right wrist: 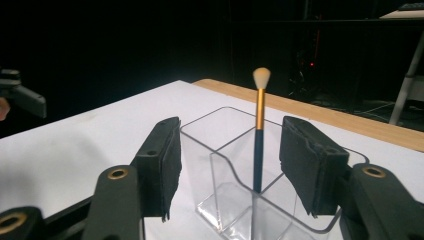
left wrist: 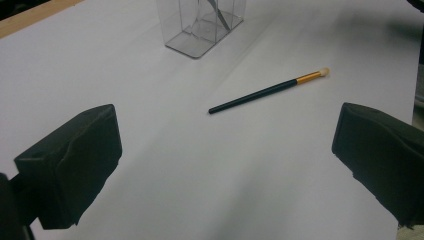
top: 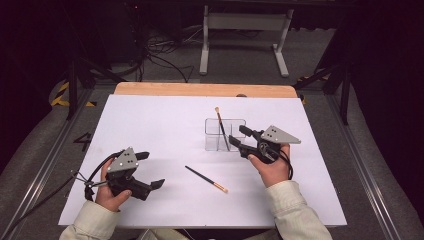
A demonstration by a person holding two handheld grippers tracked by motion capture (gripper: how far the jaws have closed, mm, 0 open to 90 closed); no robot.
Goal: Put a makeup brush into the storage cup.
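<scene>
In clear organizer (top: 214, 136): one brush (top: 221, 129), apparently leaning.

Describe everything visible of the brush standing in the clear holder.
The standing brush is slim, with a dark handle, a gold ferrule and a pale rounded tip pointing up. It leans in one compartment of the clear holder, handle end down, against a partition. The right gripper straddles it with open jaws, pads not touching.

My right gripper (top: 239, 136) hangs level beside the clear organizer (top: 214, 142), jaws parted and gripping nothing. My left gripper (top: 152, 170) sits low, well left of that organizer, jaws spread wide and empty, forearm angled inward.
</scene>
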